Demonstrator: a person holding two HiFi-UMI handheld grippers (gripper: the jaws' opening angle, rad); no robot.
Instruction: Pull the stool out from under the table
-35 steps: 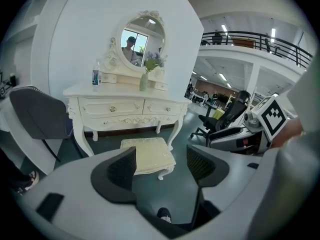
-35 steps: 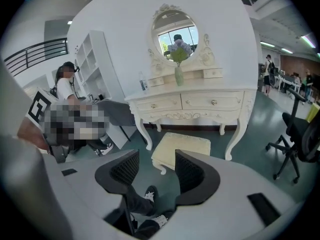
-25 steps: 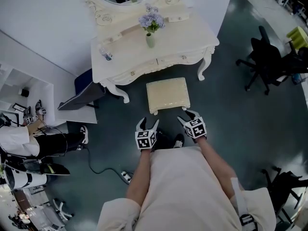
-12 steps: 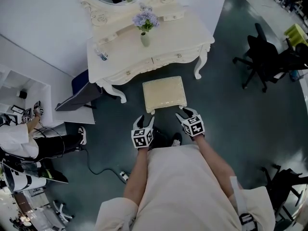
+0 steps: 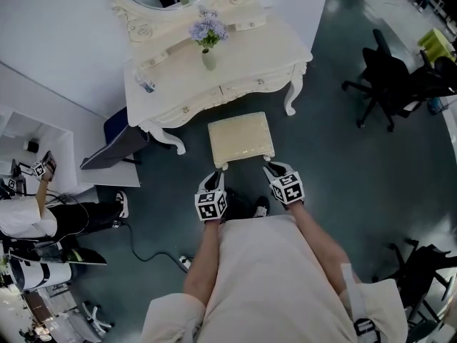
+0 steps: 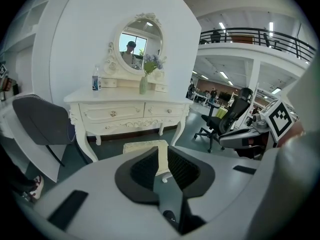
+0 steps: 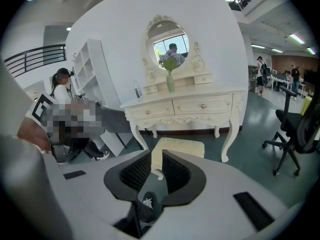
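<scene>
The cream padded stool (image 5: 240,137) stands on the dark floor just in front of the white dressing table (image 5: 250,56), partly out from under it. My left gripper (image 5: 216,174) sits at the stool's front left corner and my right gripper (image 5: 272,167) at its front right corner. Both pairs of jaws have just been closing. In the left gripper view the stool's edge (image 6: 142,146) runs between the pads of the left gripper (image 6: 162,156). In the right gripper view the right gripper (image 7: 156,165) is shut on the stool's corner (image 7: 182,146), with a leg below.
A vase of flowers (image 5: 207,48), a bottle (image 5: 145,84) and an oval mirror (image 6: 141,41) are on the table. A black office chair (image 5: 389,84) stands to the right. A dark chair (image 5: 118,143), white shelves (image 5: 36,138) and a seated person (image 5: 36,216) are to the left.
Both grippers' jaws have narrowed from wide open onto the stool's front corners. The hands have barely moved; the head view has drifted a little.
</scene>
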